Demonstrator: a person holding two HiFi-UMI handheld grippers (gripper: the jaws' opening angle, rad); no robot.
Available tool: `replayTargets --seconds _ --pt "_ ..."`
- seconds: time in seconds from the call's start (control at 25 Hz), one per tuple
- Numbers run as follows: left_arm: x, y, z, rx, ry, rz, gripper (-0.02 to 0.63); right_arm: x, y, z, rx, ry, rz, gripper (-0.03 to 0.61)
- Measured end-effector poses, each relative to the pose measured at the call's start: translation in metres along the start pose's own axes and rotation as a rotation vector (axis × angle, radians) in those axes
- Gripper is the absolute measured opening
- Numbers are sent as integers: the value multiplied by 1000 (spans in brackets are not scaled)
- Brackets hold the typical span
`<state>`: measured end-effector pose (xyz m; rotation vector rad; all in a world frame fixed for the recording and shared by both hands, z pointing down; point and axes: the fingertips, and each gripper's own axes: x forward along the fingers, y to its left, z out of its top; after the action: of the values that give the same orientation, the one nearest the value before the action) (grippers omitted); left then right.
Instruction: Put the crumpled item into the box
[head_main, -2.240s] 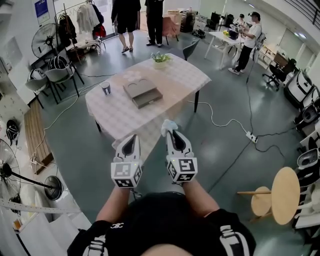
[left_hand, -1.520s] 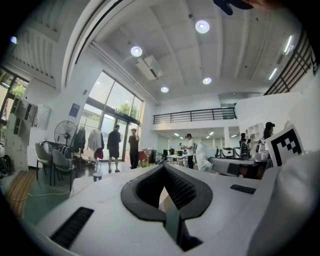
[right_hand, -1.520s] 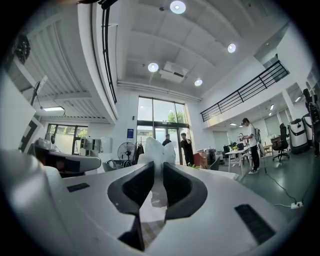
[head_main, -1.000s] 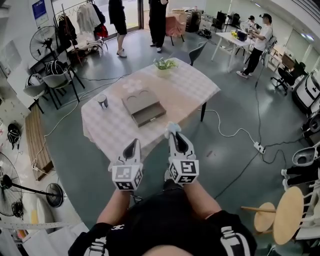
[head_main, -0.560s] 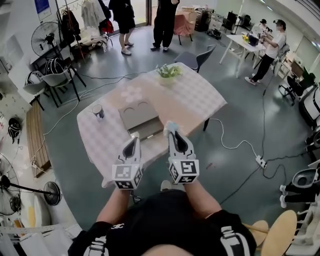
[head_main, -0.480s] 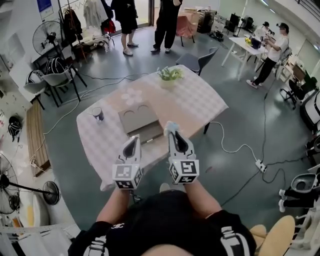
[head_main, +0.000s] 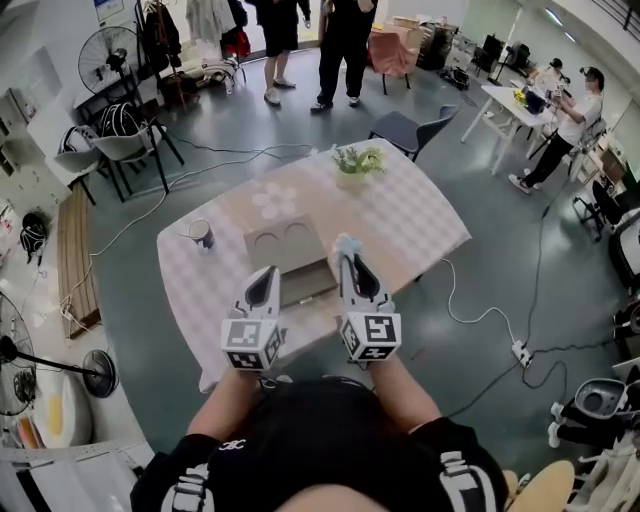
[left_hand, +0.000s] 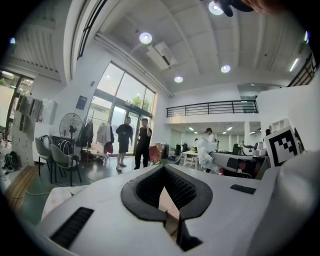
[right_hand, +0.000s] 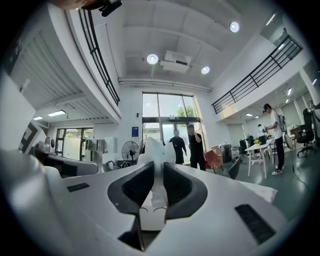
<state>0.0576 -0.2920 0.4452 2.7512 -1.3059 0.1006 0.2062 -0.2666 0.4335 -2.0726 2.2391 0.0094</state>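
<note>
1. A desk (head_main: 410, 215) under a checked cloth carried a flat grey-brown box (head_main: 288, 258). A cup (head_main: 201, 235) stood to its left, a flower-shaped mat (head_main: 273, 200) lay beyond it, and a potted plant (head_main: 357, 162) stood at the far edge.
2. A dark chair (head_main: 412, 128) stood past the desk's far right corner, with two people (head_main: 345, 40) farther off.
3. The right tongs (head_main: 348, 258) were clamped on the white crumpled item (head_main: 346, 243), held over the near part of the desk, just right of the box.
4. Its long axis ran along the tongs, the loose end poking past the tips toward the far side.
5. The left tongs (head_main: 265, 278) were together and empty, by the box's near left corner.
</note>
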Motion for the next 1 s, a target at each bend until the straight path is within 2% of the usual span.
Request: replayTargets --seconds 0.2,0.44,1.0 --pt "3 27 7 18 -23 38 -8 23 7 -13 31 40 10 58" --pt "0 52 -1 10 7 61 -9 47 27 -20 17 50 40 58" --pt "-11 81 -15 -5 25 135 -9 86 60 -91 -61 175 143 64"
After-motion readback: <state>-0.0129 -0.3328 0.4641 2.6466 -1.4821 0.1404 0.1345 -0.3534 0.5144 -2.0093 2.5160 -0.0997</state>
